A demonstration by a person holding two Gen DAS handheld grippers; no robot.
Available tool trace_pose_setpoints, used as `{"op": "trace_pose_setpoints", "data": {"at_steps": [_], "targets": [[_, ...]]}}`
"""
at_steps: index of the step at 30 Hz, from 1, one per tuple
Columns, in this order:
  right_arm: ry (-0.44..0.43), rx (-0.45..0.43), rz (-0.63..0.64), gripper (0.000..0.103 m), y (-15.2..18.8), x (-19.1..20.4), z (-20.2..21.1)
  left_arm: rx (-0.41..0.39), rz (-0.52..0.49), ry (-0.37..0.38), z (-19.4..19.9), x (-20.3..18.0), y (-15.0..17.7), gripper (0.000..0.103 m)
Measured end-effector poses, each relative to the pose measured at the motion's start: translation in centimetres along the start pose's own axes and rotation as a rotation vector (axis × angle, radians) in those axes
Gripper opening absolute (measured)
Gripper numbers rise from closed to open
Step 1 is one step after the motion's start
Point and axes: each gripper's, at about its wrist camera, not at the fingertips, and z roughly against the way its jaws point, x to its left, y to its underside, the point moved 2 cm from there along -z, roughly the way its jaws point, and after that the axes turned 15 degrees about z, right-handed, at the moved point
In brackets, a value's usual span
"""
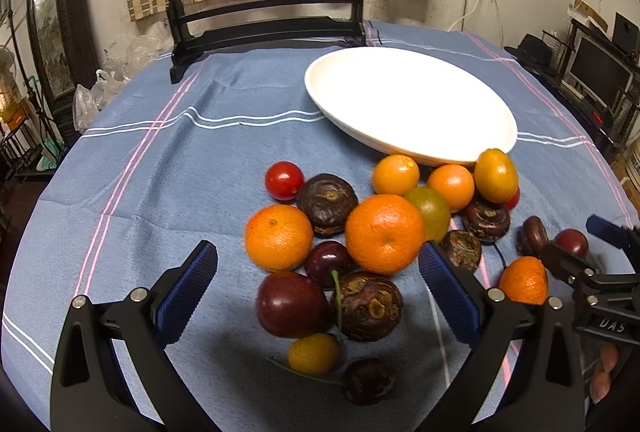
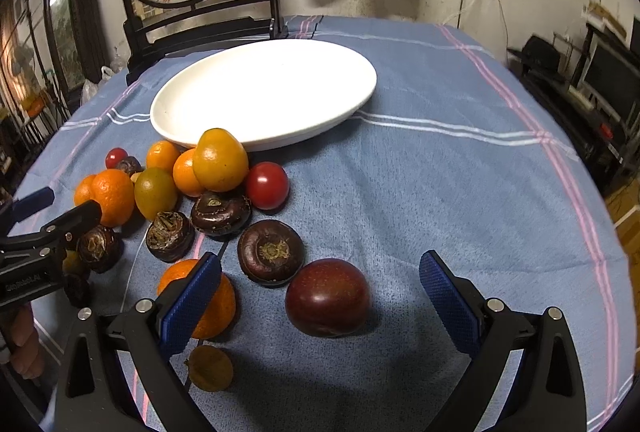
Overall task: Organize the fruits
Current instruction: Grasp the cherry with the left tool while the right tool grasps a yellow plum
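Observation:
A white oval plate (image 1: pixel 412 103) (image 2: pixel 264 87) lies on the blue cloth behind a heap of fruit, with nothing on it. My left gripper (image 1: pixel 316 252) is open, low over the heap. A dark plum (image 1: pixel 292 304), a cherry (image 1: pixel 328 262) and a brown water chestnut (image 1: pixel 368 306) lie between its fingers, and two mandarins (image 1: pixel 384 234) sit just ahead. My right gripper (image 2: pixel 320 260) is open around another dark plum (image 2: pixel 328 298) without touching it. A water chestnut (image 2: pixel 270 252) and a mandarin (image 2: pixel 224 308) lie by its left finger. Yellow kumquats (image 2: pixel 219 159) and a cherry tomato (image 2: pixel 267 185) rest near the plate.
A dark wooden stand with a round painted screen (image 1: pixel 260 15) rises at the table's far edge, behind the plate. A blue striped cloth (image 2: pixel 460 171) covers the round table. Each gripper shows in the other's view: the right gripper (image 1: pixel 574 238) and the left gripper (image 2: pixel 72 200). A hand (image 2: pixel 20 344) holds the left one.

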Motion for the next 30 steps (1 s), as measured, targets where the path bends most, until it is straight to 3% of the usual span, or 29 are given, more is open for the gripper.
{"op": "trace_pose_setpoints", "data": {"at_steps": [7,11,16,22,25,26,27,30], "targets": [[0.004,-0.046,0.047,0.1,0.8,0.7,3.0,0.048,-0.001,-0.003,1.0,1.6,1.3,0.098],[-0.018,-0.021,0.087,0.1,1.8,1.4,4.1,0.064,-0.012,-0.028,1.8,2.9,2.9,0.098],[-0.07,0.008,0.141,0.098,3.1,2.7,4.8,0.077,0.014,0.011,2.8,3.7,3.8,0.099],[-0.098,0.048,0.223,0.079,3.3,5.4,4.8,0.075,-0.011,0.042,3.7,3.4,4.4,0.098],[-0.112,0.082,0.249,0.062,3.1,6.4,3.8,0.069,-0.027,0.06,4.3,3.5,4.7,0.098],[-0.117,0.093,0.247,0.049,3.2,6.5,3.4,0.072,-0.029,0.066,4.4,3.6,4.8,0.098],[-0.123,0.107,0.241,0.045,3.1,6.6,3.0,0.077,-0.031,0.07,4.4,3.7,4.9,0.098],[-0.114,0.108,0.224,0.039,2.8,6.8,2.3,0.094,-0.04,0.078,4.3,3.8,5.2,0.098]]}}
